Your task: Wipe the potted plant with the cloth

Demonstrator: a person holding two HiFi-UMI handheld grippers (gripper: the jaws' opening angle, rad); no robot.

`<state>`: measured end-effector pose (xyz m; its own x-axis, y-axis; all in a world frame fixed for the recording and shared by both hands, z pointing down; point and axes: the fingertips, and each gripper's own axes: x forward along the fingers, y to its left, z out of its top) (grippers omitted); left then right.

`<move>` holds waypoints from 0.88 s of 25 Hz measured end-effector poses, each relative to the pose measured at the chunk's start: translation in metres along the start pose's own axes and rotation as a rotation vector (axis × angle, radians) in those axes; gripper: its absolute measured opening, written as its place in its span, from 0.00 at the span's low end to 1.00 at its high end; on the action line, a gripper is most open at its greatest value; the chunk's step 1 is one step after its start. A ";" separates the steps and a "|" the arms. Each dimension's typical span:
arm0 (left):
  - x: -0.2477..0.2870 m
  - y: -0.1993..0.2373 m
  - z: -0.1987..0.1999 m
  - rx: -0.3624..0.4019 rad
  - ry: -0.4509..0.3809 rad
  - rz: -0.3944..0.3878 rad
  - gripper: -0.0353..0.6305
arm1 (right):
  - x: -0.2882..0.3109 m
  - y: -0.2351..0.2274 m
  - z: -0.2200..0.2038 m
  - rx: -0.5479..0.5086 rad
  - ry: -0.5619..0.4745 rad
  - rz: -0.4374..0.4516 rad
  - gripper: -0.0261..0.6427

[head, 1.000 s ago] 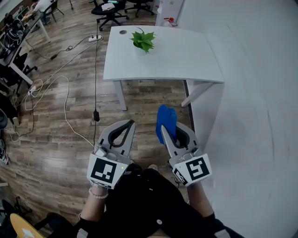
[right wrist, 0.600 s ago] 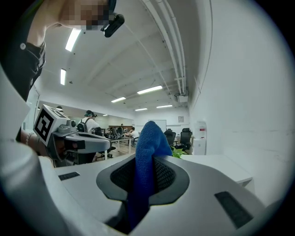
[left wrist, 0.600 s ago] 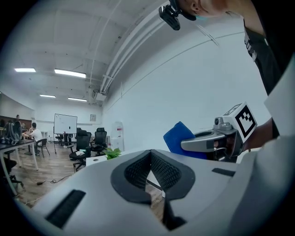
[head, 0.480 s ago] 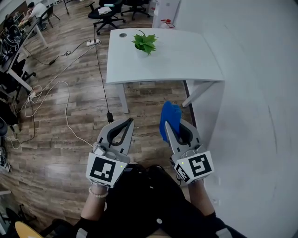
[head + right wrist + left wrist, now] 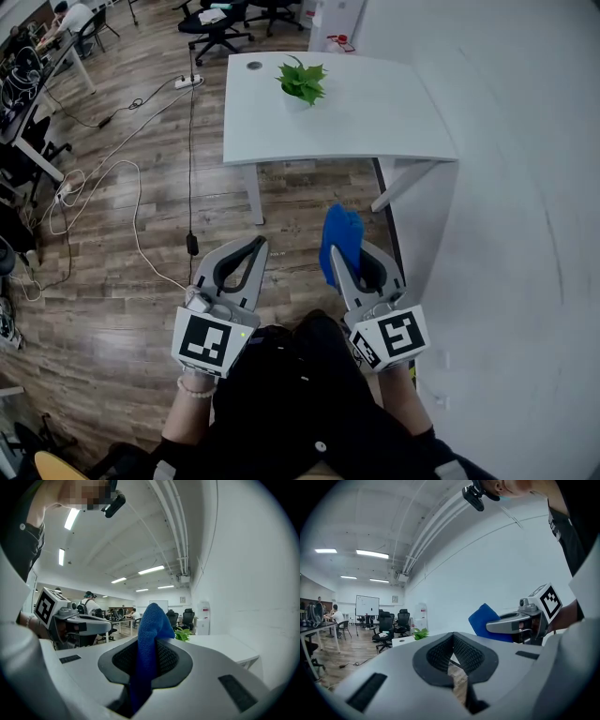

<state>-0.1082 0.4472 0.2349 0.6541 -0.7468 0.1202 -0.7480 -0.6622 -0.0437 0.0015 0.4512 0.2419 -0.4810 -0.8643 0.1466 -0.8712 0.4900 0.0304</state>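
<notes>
A small green potted plant (image 5: 302,82) stands on a white table (image 5: 375,117) well ahead of me; it also shows far off as the plant (image 5: 420,633) and the plant (image 5: 182,635). My right gripper (image 5: 339,251) is shut on a blue cloth (image 5: 337,240), which sticks up between its jaws as the cloth (image 5: 149,634). My left gripper (image 5: 255,246) is shut with nothing in it. Both are held low over the wooden floor, short of the table. In the left gripper view the cloth (image 5: 483,620) shows beside the right gripper.
A white wall (image 5: 525,187) runs along the right. Cables (image 5: 131,216) and a power strip (image 5: 187,82) lie on the floor at the left. Office chairs (image 5: 220,23) stand beyond the table, desks (image 5: 28,84) with seated people at far left.
The table and plant have shifted right and slightly nearer in the head view as I walk forward. Both grippers keep their pose, the cloth still clamped.
</notes>
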 end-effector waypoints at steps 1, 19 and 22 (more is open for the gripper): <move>0.000 0.001 -0.001 -0.002 0.000 -0.001 0.07 | 0.000 0.000 -0.001 0.000 0.008 -0.003 0.17; 0.052 0.049 -0.004 -0.019 0.024 0.077 0.07 | 0.075 -0.039 0.001 0.000 0.011 0.077 0.17; 0.074 0.057 -0.001 -0.013 0.027 0.091 0.07 | 0.093 -0.056 0.000 0.004 0.019 0.097 0.17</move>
<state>-0.1027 0.3540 0.2423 0.5806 -0.8016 0.1426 -0.8055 -0.5911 -0.0429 0.0056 0.3436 0.2537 -0.5610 -0.8108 0.1670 -0.8213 0.5705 0.0110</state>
